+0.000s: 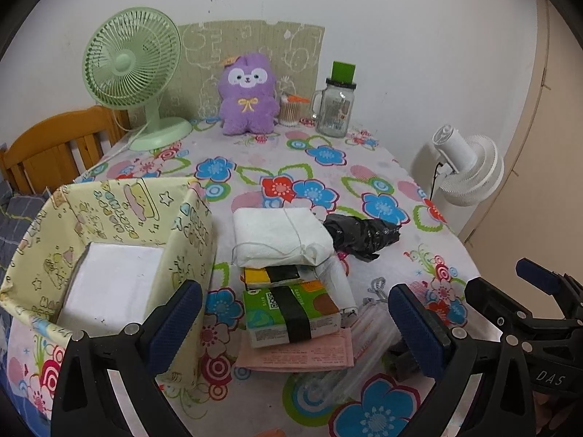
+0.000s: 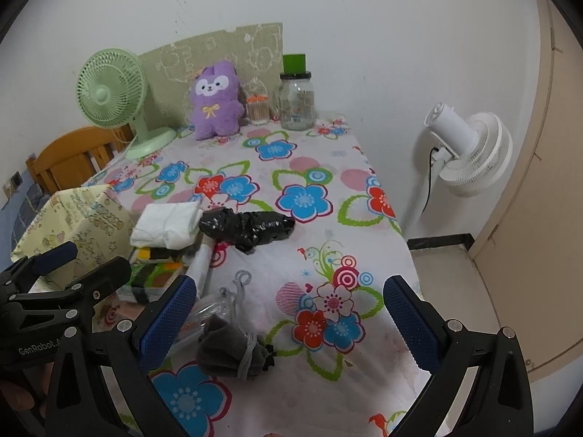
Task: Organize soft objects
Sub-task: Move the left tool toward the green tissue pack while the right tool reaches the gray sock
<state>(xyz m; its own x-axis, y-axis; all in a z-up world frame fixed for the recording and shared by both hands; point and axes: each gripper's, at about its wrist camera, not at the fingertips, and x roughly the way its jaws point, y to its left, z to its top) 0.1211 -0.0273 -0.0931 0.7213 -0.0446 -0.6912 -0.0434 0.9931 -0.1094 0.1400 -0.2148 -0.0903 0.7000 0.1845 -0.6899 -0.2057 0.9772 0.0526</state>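
A bench covered in a bright flowered cloth [image 1: 320,167] holds a small heap of soft things waiting to be sorted. At about nine o'clock from the heap stands an open-topped fabric storage box, pale yellow with cartoon prints [image 1: 189,218], with a white rectangular block [image 1: 116,276] already lying inside it; it looks like the place meant for the soft items.

The heap sits just beside the box. On top is a folded white cloth bundle tied with string [image 1: 280,236], resting on a green and orange tissue pack banded in black tape [image 1: 291,313], which lies on a pink paper sheet [image 1: 302,357]. At three o'clock from the white bundle, touching it, is a crumpled black plastic bag roll [image 2: 247,227]. Nearer the viewer lies a small grey drawstring pouch [image 2: 233,357] on a clear plastic sleeve.

The left gripper [image 1: 295,324] hovers low, aimed at the tissue pack, its fingers spread wide and holding nothing. The right gripper [image 2: 289,322] hangs at the same height beside it, fingers also wide apart and empty, with the grey pouch just inside its left finger.

At twelve o'clock, against the wall, stand a purple plush toy [image 1: 247,94], a green desk fan [image 1: 131,62] and a glass jar with a green lid [image 1: 333,107].
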